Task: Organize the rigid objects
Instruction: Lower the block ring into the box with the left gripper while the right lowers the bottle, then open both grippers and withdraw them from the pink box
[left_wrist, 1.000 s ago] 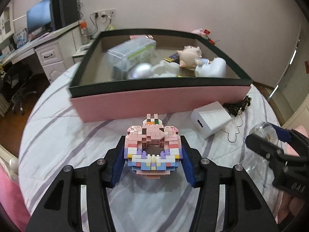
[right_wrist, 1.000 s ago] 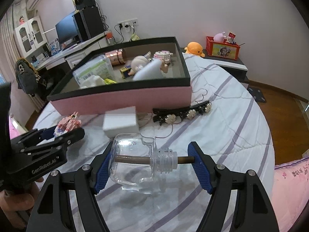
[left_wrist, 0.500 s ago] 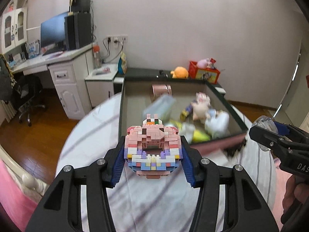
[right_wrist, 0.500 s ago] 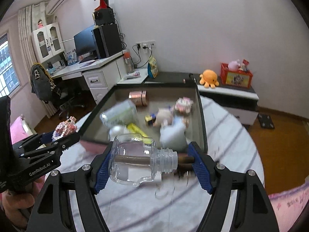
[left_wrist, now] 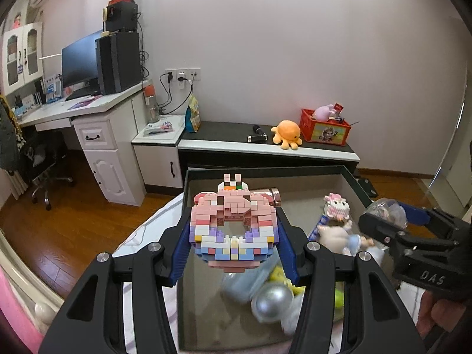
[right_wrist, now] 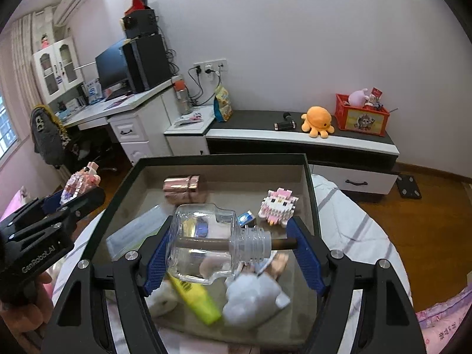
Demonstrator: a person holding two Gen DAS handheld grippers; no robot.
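The bed (right_wrist: 354, 224) with its striped cover is seen under a dark-rimmed box (right_wrist: 218, 158), above which both tools are held. In the box a rose-gold can (right_wrist: 181, 184), a small pink brick figure (right_wrist: 278, 202), a yellow-green tube (right_wrist: 196, 296), a white plush (right_wrist: 250, 298) and a silver ball (left_wrist: 273, 302) are lying, some of them blurred.

The left hand-held gripper (left_wrist: 234, 240) is closed on a pink brick model (left_wrist: 233, 224), which is pinched at both sides by the blue pads above the box's left part. The right hand-held gripper (right_wrist: 233, 246) is closed on a clear glass bottle (right_wrist: 212, 243); the bottle lies crosswise, base against the left pad, a brown stick through its neck reaching the right pad. It is held above the middle of the box.

Beyond the bed a white worktop (left_wrist: 73, 109) with a monitor (left_wrist: 79, 59) and a low cabinet (left_wrist: 265, 147) with an orange octopus plush (left_wrist: 287, 134) are seen.

A second ago the box was viewed from its pink front wall, with both held things low over the bedcover; since then both have been carried up and over the rim, and the grips are unchanged
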